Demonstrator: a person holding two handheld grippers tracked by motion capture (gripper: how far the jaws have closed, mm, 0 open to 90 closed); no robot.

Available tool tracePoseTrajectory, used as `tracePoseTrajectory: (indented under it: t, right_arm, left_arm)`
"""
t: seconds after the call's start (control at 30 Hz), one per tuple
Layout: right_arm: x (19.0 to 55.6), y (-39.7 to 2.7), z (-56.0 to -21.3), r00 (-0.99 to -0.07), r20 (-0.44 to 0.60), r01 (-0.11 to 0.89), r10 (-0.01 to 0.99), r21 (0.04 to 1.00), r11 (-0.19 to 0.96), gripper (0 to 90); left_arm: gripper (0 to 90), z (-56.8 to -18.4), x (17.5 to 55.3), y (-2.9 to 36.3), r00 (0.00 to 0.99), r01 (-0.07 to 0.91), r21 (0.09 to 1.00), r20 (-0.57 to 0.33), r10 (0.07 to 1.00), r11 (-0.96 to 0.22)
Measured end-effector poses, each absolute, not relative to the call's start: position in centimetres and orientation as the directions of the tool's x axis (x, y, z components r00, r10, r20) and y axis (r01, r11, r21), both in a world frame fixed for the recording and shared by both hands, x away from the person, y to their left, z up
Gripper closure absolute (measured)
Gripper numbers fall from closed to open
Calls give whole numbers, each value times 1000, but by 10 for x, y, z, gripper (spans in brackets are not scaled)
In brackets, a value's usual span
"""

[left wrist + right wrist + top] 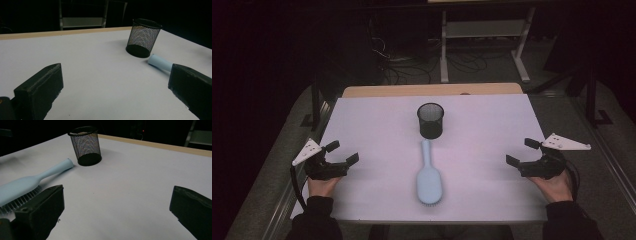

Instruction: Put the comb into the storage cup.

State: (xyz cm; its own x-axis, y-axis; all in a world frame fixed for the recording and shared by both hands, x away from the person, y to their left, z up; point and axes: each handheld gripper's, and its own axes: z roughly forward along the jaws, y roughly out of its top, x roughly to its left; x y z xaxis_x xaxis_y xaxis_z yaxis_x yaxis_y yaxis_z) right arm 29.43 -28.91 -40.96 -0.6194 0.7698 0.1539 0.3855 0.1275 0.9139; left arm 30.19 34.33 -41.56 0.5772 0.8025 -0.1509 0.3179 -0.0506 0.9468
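Observation:
A pale blue hairbrush (429,177) lies bristles down in the middle of the white table top (482,125), its handle pointing away toward a black mesh cup (430,120) that stands upright just past the handle's end. My left gripper (345,152) rests at the table's left edge, jaws wide open and empty. At the right edge my right gripper (521,151) is likewise open and empty. In the left gripper view the mesh cup (143,37) and the hairbrush handle tip (160,62) show ahead. The right gripper view has the hairbrush (30,182) at left and the mesh cup (86,145) beyond it.
A wooden strip (432,90) runs along the table's far edge. Behind it, in the dark, stand a white metal frame (484,35) and loose cables on the floor. Bare table surface lies between each gripper and the brush.

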Motion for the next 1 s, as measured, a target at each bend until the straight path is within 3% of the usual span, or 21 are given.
tracePoseTrajectory:
  t: [1.0]
  right_arm:
    - [291, -286, -411, -625, 137, 387, 768, 909, 152, 0]
  left_arm:
    - [0, -405, 296, 331, 583, 320, 941, -101, 806, -114]
